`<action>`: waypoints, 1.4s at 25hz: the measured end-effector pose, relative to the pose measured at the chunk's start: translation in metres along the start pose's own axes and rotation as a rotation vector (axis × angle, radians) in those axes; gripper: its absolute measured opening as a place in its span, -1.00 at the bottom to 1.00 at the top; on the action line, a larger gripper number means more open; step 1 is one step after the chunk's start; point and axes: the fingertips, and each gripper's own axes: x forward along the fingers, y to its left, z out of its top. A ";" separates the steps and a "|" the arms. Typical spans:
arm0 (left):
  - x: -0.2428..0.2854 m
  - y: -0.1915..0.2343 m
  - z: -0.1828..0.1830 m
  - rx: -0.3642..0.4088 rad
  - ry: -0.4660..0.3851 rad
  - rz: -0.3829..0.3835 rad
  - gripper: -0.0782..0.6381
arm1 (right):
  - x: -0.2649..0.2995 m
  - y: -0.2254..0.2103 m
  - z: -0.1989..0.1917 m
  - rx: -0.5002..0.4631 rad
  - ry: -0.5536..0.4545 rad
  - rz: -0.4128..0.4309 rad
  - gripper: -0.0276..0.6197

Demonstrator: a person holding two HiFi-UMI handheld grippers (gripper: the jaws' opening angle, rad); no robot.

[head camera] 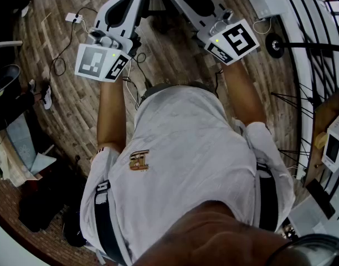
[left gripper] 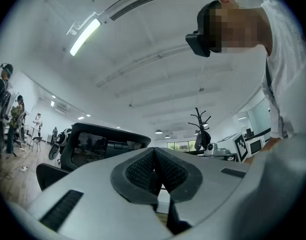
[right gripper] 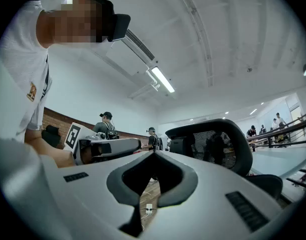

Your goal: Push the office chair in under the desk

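Office chair (right gripper: 215, 146), only mesh back visible, remainder behind closed right tongs (right gripper: 154, 158)

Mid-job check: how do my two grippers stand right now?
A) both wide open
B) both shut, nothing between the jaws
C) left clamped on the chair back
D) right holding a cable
B: the left gripper and right gripper each show jaws together with nothing between them; the office chair stands ahead, ungripped.
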 end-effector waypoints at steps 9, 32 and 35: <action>-0.009 0.008 0.001 -0.002 0.004 -0.015 -0.73 | 0.009 0.006 0.000 -0.011 -0.001 -0.016 -0.81; -0.028 0.137 -0.014 0.193 0.157 -0.032 -0.73 | 0.038 -0.049 -0.019 -0.121 0.132 -0.154 -0.80; -0.026 0.156 -0.017 0.223 0.188 -0.033 -0.71 | 0.040 -0.063 -0.021 -0.137 0.163 -0.170 -0.80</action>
